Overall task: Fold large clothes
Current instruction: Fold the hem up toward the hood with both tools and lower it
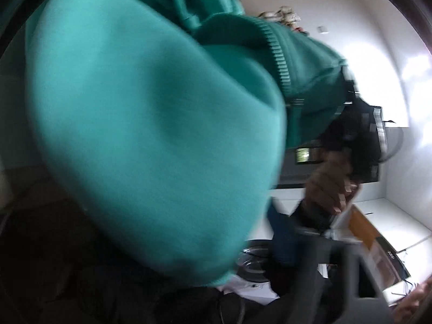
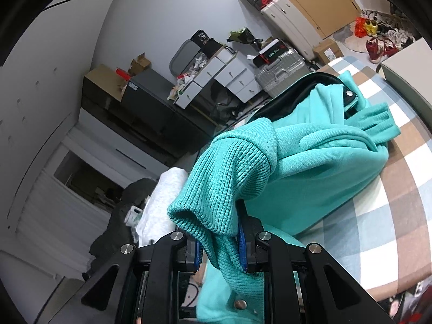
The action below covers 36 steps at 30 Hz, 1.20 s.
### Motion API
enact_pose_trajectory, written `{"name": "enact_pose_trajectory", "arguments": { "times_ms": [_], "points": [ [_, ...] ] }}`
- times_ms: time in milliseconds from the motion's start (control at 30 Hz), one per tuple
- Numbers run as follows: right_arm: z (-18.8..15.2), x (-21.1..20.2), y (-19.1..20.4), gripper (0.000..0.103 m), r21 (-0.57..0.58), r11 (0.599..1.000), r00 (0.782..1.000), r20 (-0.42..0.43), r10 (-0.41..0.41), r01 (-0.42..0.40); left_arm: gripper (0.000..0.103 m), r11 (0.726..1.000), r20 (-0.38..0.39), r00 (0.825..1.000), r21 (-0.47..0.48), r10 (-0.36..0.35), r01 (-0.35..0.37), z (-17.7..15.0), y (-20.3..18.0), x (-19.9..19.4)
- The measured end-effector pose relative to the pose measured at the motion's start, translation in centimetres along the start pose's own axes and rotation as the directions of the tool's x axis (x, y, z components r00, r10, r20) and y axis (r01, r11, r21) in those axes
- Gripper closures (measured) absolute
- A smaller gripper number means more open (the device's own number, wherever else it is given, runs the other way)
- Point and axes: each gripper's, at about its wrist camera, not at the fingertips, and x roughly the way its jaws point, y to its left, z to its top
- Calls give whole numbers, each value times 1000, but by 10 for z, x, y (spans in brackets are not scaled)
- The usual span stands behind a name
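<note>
My right tool [image 2: 220, 245] pinches the ribbed cuff [image 2: 224, 186] of the teal jacket [image 2: 310, 167], which is heaped on the checkered bed [image 2: 391, 216]. In the left wrist view, blurred teal fabric [image 1: 151, 108] fills the frame; I can't tell my left tool's state.

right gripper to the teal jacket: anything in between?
Nothing visible. The right gripper is already shut on the ribbed cuff of the teal jacket, whose bulk lies on the checked cloth. In the left view, jacket fabric fills the frame.
</note>
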Motion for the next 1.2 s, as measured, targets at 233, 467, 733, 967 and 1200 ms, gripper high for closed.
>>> {"name": "enact_pose_trajectory", "arguments": {
  "times_ms": [233,467,733,967,1200],
  "points": [
    [5,-9,-6,84,-10,1000,999,24,23,-23,82,996,45,997,63,-63,60,22,-28,-22],
    [46,-18,-31,84,71,994,993,86,81,-87,83,983,179,972,122,-154,134,96,-84,-84],
    [138,30,-49,95,169,984,993,117,31,-50,82,982,225,956,27,-186,185,213,-83,-96],
    [197,108,-88,99,119,986,990,68,-127,118,82,973,262,952,-124,-158,195,276,-28,-72],
    [197,127,-123,85,-16,981,981,11,-195,195,82,965,278,947,-159,-161,210,297,-12,-75]
  ]
}}
